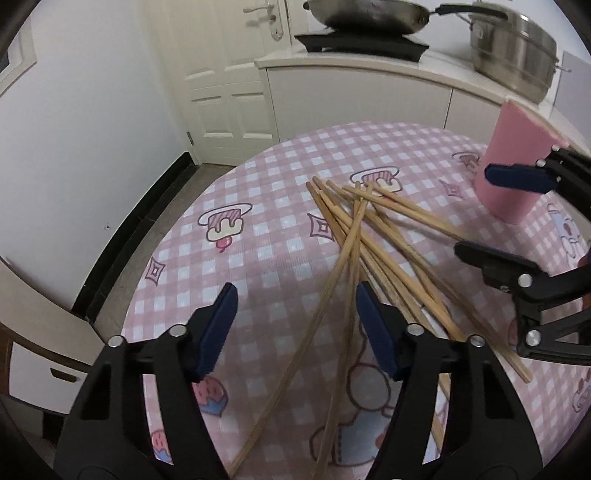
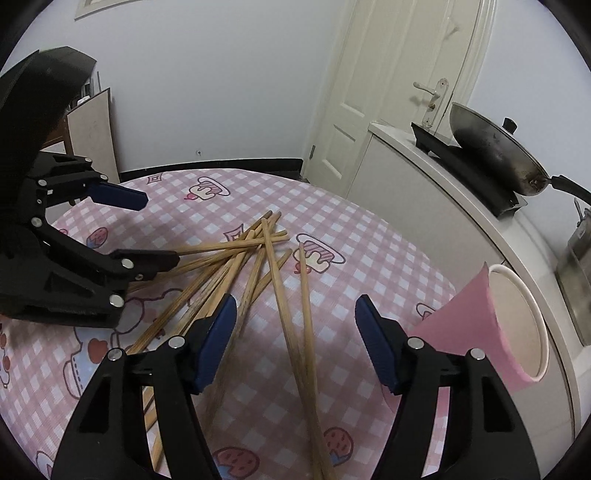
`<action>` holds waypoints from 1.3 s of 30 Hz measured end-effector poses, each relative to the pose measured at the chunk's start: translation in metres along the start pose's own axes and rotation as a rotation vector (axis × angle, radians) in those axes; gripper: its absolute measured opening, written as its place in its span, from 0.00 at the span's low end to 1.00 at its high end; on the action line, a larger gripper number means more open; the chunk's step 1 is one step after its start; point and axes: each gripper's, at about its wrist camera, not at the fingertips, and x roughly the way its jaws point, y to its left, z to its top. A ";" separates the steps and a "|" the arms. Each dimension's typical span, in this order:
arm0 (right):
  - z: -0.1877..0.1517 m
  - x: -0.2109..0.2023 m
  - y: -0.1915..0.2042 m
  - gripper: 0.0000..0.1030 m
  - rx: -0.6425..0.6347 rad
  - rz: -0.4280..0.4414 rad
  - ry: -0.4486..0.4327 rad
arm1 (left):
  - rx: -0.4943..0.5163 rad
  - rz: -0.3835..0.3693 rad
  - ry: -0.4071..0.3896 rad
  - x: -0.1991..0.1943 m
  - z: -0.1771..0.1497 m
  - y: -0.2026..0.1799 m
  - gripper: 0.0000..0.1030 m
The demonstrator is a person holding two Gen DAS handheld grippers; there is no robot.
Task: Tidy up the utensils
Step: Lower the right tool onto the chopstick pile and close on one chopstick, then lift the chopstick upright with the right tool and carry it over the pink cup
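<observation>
Several wooden chopsticks (image 1: pixel 373 236) lie crossed in a loose pile on the pink checked tablecloth (image 1: pixel 266 206); they also show in the right wrist view (image 2: pixel 258 254). A pink paper cup (image 1: pixel 513 166) stands upright at the right; in the right wrist view it (image 2: pixel 491 325) is just right of my fingers. My left gripper (image 1: pixel 295 325) is open and empty, above the near ends of the chopsticks. My right gripper (image 2: pixel 295 339) is open and empty, above the pile, and shows at the right of the left wrist view (image 1: pixel 476 214).
A white counter (image 1: pixel 369 70) behind the table holds a black stove with a pan (image 1: pixel 369 18) and a steel pot (image 1: pixel 513 55). A white door (image 1: pixel 225 74) stands at the back. The table edge drops to the floor (image 1: pixel 155 243) at the left.
</observation>
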 end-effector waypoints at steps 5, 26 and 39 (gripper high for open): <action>0.005 0.004 -0.005 0.62 0.008 0.011 0.009 | -0.004 -0.021 0.035 0.012 0.005 0.003 0.51; 0.027 0.052 -0.001 0.37 -0.038 0.071 0.141 | 0.019 -0.051 0.097 0.046 0.039 -0.013 0.13; 0.032 0.066 -0.001 0.07 -0.040 0.118 0.201 | -0.052 -0.092 0.085 0.038 0.035 0.001 0.06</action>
